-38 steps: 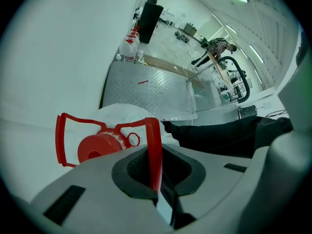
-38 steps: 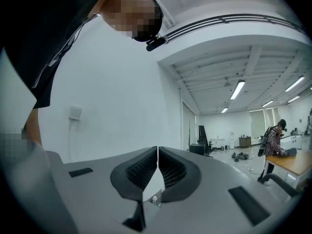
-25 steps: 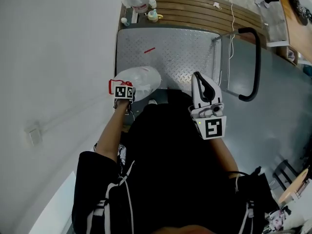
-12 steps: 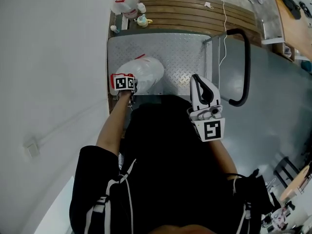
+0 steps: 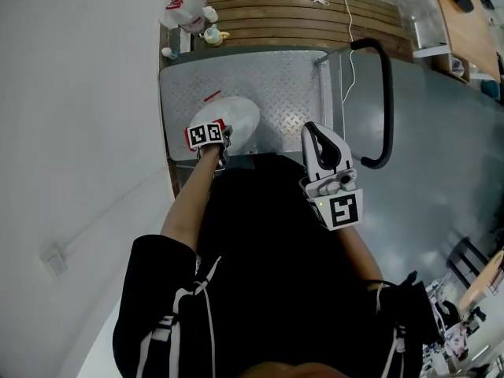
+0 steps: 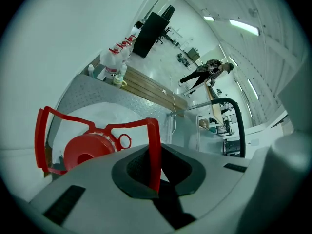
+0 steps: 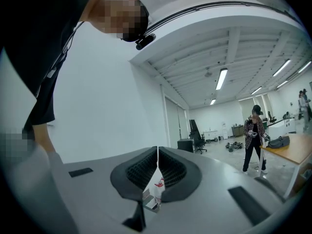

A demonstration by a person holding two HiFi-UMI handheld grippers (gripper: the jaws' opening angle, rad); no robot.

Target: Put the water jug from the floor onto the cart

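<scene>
The water jug is translucent white with a red cap and a red carry handle. It lies over the near left part of the cart's diamond-plate deck; I cannot tell whether it rests on the deck. My left gripper points steeply down and is shut on the red handle, which runs between its pads in the left gripper view. My right gripper hovers level over the deck's near right edge. It is shut with nothing in it, as its gripper view shows.
The cart's black push handle rises on the right of the deck. A slatted wooden bench lies beyond the cart, with more jugs and small bottles at its left end. A white wall runs along the left. A person stands far off.
My left gripper has carried the jug from the cart's near edge farther in over the deck. The right gripper has shifted a little along with it.
</scene>
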